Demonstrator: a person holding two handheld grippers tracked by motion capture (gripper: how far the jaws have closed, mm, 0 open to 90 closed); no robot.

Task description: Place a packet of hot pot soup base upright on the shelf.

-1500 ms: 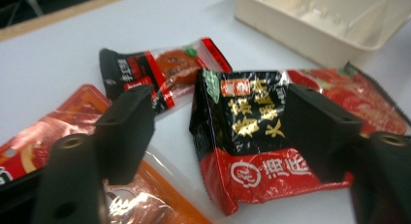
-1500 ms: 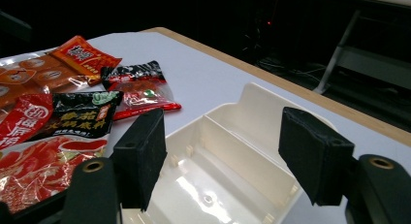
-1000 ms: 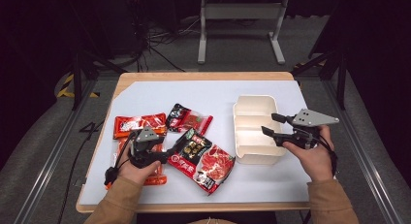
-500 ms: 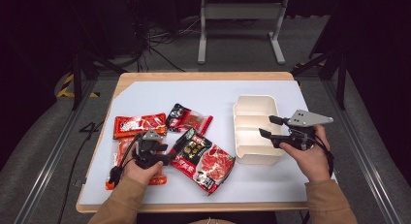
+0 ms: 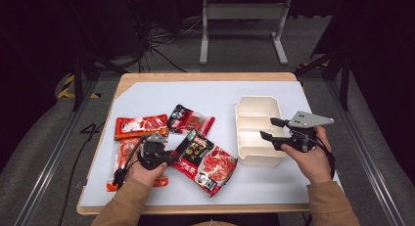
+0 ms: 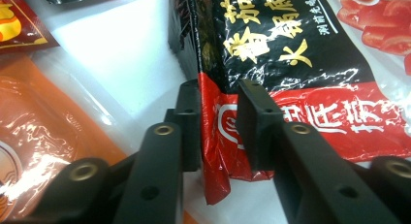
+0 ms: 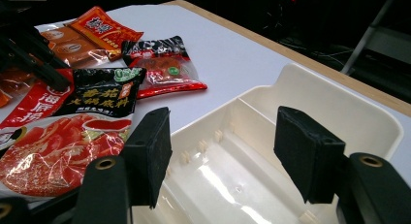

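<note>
Left tongs (image 6: 218,127) have just been closing on glossy crinkled pouch (image 6: 291,73); right tongs (image 7: 220,151) released over smooth plastic tray (image 7: 339,112).

White-topped wooden table (image 5: 205,91) with sauce packets (image 5: 205,160) and cream divided tray (image 5: 258,129).

The left gripper (image 5: 172,159) lay low near the table in the person's left hand (image 5: 147,171), pointing right, and its jaws had just been closing, with a thin edge between the pads. The right gripper (image 5: 268,129), held higher in the right hand (image 5: 313,160), pointed left with its jaws wide apart and nothing between them.
</note>
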